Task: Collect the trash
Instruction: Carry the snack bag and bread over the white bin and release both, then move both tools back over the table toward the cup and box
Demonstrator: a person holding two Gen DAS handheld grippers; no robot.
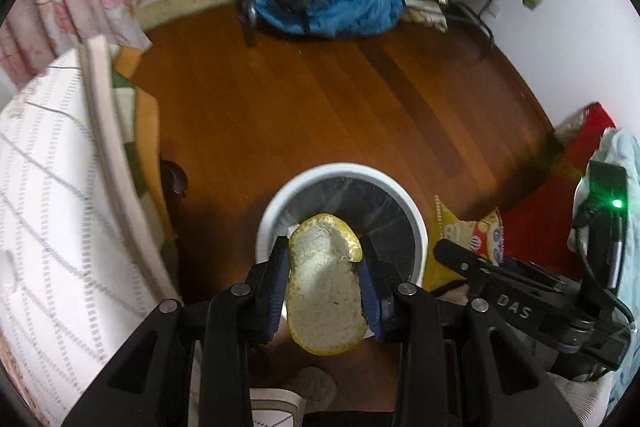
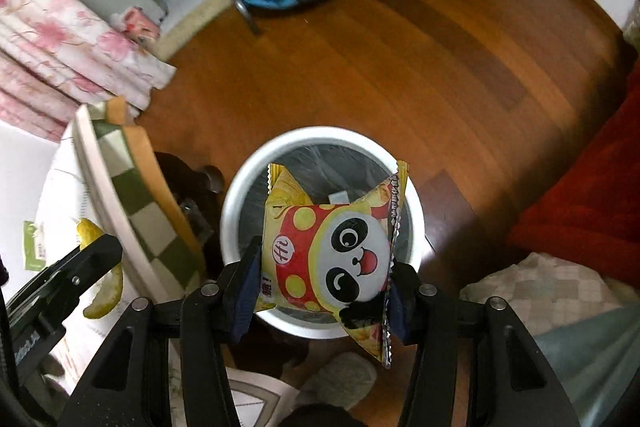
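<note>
My left gripper (image 1: 325, 275) is shut on a piece of yellow fruit peel (image 1: 325, 287), its pale pith facing the camera. It hangs just above the near rim of a round white trash bin (image 1: 416, 223) lined with clear plastic. My right gripper (image 2: 322, 271) is shut on a yellow snack packet (image 2: 332, 251) printed with a panda face, held over the same bin (image 2: 240, 195). In the left wrist view the snack packet (image 1: 464, 231) and the right gripper (image 1: 460, 259) show at the bin's right. In the right wrist view the peel (image 2: 106, 291) and the left gripper's tip (image 2: 96, 255) show at the left.
The bin stands on a wooden floor (image 1: 320, 99). A bed with a white striped cover (image 1: 52, 195) is on the left. A blue and black bag (image 1: 324, 3) lies at the back by hanging clothes. A red cloth (image 2: 592, 195) is on the right. A grey slipper (image 2: 340, 379) is below.
</note>
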